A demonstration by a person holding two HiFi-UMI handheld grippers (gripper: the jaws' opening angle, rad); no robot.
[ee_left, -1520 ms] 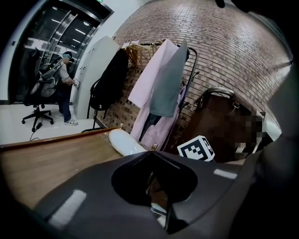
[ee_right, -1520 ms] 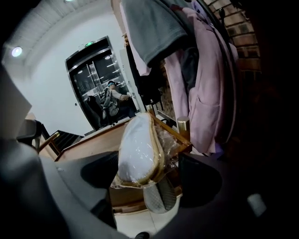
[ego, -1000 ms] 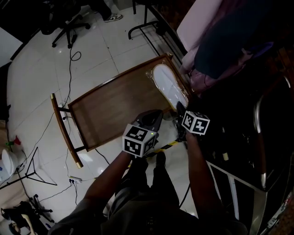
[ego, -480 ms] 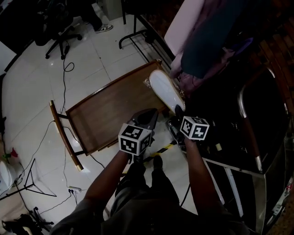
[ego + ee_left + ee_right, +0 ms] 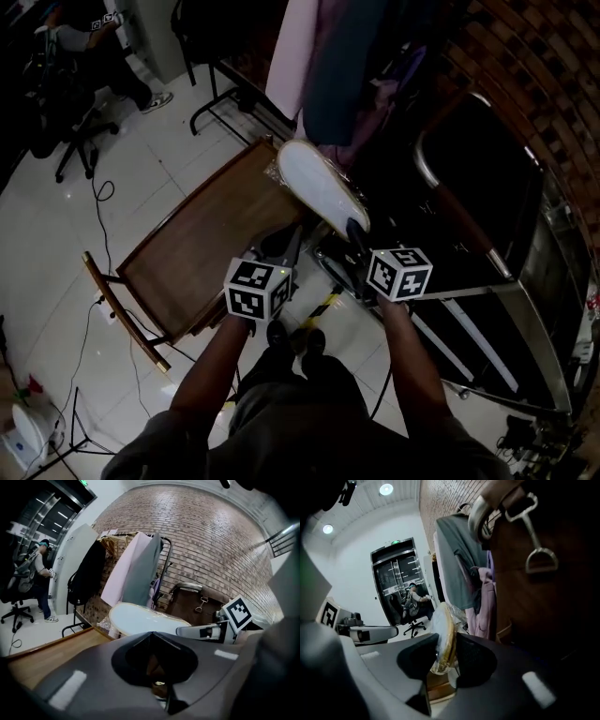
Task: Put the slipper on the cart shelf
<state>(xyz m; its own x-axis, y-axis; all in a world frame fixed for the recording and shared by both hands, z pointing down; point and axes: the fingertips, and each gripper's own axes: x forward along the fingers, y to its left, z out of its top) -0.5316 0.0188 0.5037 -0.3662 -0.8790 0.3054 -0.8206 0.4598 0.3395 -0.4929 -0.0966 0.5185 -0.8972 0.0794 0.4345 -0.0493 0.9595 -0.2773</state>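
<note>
A white slipper (image 5: 314, 187) in clear wrap hangs over the far right corner of the wooden cart shelf (image 5: 197, 258). My right gripper (image 5: 355, 231) is shut on the slipper's near end; its jaws have just been closing on it. The right gripper view shows the slipper (image 5: 444, 634) edge-on between the pads. My left gripper (image 5: 285, 246) hovers shut and empty above the shelf's near edge, left of the slipper. From the left gripper view the slipper (image 5: 140, 619) lies ahead, the right gripper (image 5: 182, 631) at its right end and the shelf (image 5: 44, 657) below.
A rack of hanging clothes (image 5: 323, 66) stands just behind the shelf. A dark metal-framed trolley (image 5: 487, 281) fills the right side, with a brown bag (image 5: 543, 597) close by. Cables (image 5: 98, 211), an office chair (image 5: 61, 136) and a seated person (image 5: 84, 23) are off to the left.
Both grippers have come up from the floor. The right one has lifted the slipper off the shelf corner. The left one rose less, staying over the shelf edge.
</note>
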